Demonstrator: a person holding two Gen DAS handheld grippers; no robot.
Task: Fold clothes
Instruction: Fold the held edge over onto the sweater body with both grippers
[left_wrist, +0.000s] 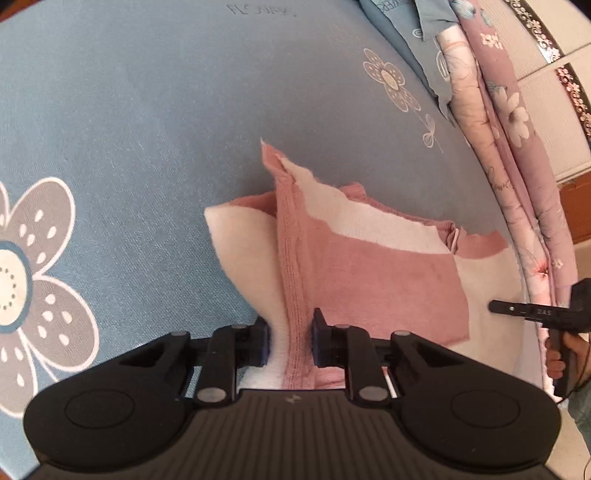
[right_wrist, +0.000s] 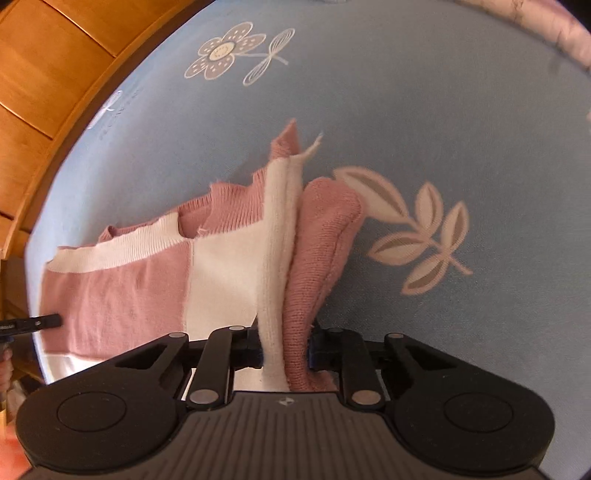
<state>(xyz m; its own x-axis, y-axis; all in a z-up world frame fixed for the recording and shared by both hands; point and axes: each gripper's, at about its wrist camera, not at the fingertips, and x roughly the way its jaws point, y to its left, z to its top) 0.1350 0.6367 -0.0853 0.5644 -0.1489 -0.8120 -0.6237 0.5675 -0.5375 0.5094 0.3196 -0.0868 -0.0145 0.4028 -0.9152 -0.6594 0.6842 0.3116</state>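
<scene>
A bed (left_wrist: 155, 110) is covered by a pale blue sheet (right_wrist: 424, 122) printed with grey-and-white flowers and leaf sprigs. Along one edge of it, warm orange wooden panelling (right_wrist: 44, 74) is seen in the right wrist view; at the far side in the left wrist view, a folded pink floral quilt (left_wrist: 517, 155) and a grey-blue garment (left_wrist: 417, 40) are piled. A pink and white knit sweater (left_wrist: 388, 280) is spread on the sheet between the two grippers, its ends raised in folds. The left gripper (left_wrist: 289, 343) is clenched on a bunched pink and white fold of the sweater. The right gripper (right_wrist: 286, 349) is likewise clamped on a white and pink fold at the opposite end.
</scene>
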